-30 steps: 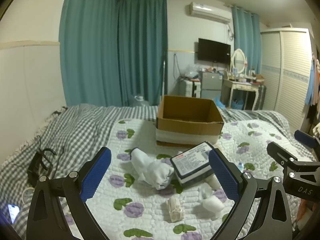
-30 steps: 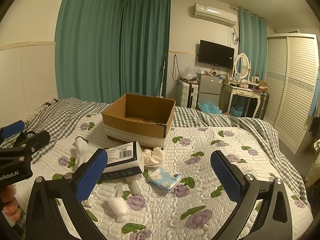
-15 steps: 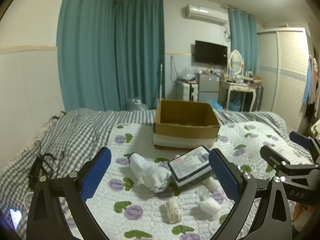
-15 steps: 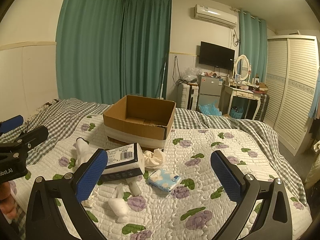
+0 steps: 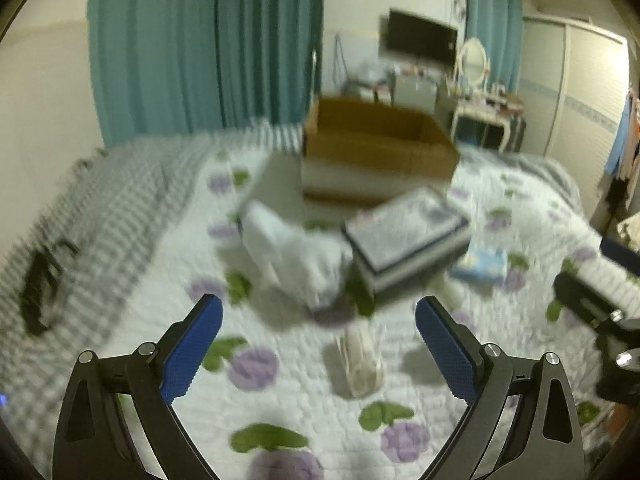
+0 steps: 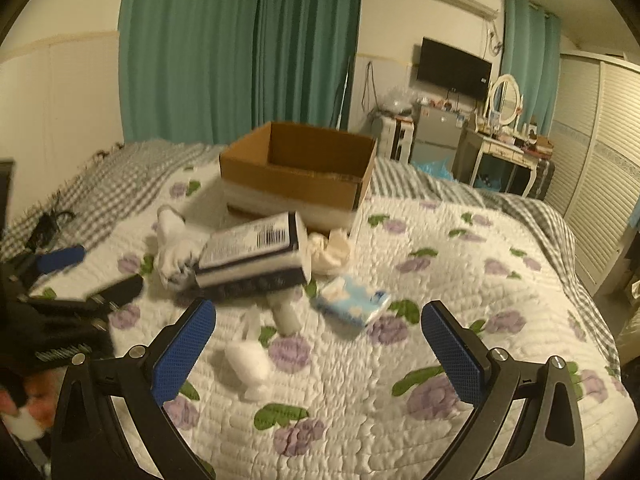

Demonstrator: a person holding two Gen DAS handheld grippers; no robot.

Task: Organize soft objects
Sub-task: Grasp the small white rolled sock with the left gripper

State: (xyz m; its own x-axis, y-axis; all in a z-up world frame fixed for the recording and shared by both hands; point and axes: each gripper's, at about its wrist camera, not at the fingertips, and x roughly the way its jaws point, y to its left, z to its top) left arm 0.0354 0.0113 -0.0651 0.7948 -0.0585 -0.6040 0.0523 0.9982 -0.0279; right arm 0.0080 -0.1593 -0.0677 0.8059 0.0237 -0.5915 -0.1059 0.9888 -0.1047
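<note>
An open cardboard box (image 6: 298, 168) stands on the quilted bed; it also shows in the left wrist view (image 5: 376, 148). In front of it lie a white cloth bundle (image 5: 296, 256), a dark-edged tissue pack (image 6: 254, 258), a cream cloth (image 6: 328, 248), a blue tissue packet (image 6: 352, 300), white sock rolls (image 6: 248, 362) and a small white roll (image 5: 360, 364). My left gripper (image 5: 318, 346) is open and empty, above the small roll. My right gripper (image 6: 318, 354) is open and empty, just in front of the sock rolls.
A black cable (image 5: 44, 280) lies on the checked blanket at the left. A wardrobe (image 6: 600, 160), a dressing table (image 6: 504, 148) and a small fridge (image 6: 436, 136) stand beyond the bed. Teal curtains (image 6: 240, 52) hang behind the box.
Both grippers have moved forward and down toward the pile on the quilt. The left wrist view is now motion-blurred. Both grippers stay open.
</note>
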